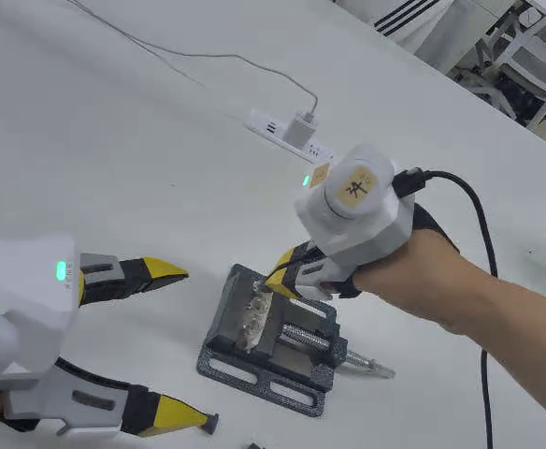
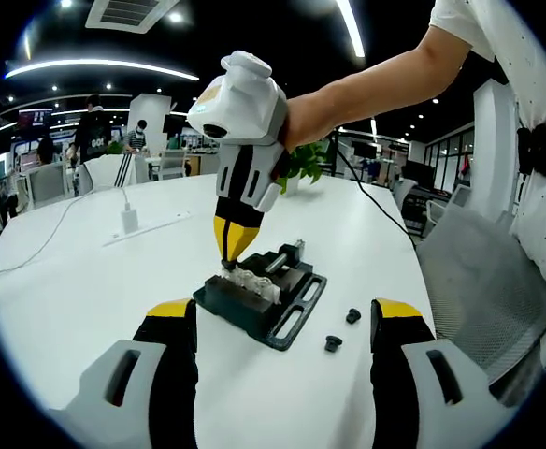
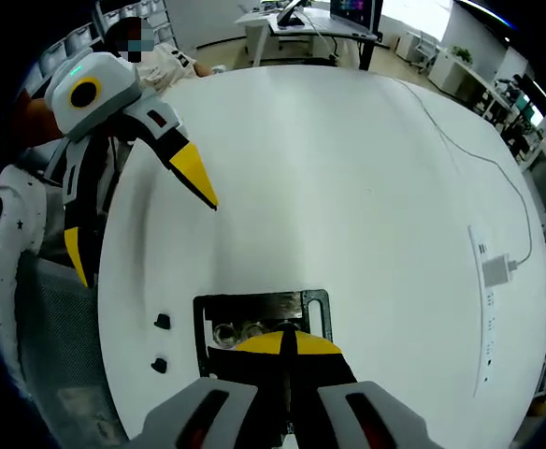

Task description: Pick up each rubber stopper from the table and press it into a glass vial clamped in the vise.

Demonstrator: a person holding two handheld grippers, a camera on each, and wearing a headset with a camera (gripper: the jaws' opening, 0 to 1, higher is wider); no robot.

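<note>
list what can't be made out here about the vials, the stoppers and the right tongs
Whether the right tongs hold a stopper: right gripper view, their shut tips cover the spot.
How many vials the vise holds, and which are stoppered: head view, blurred and partly behind the tongs.
Which way up the two loose stoppers lie: left gripper view, too small.

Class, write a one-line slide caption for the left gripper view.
Right gripper, tips together, meets the vials in the vise; two stoppers lie loose on the table beside it.
</note>
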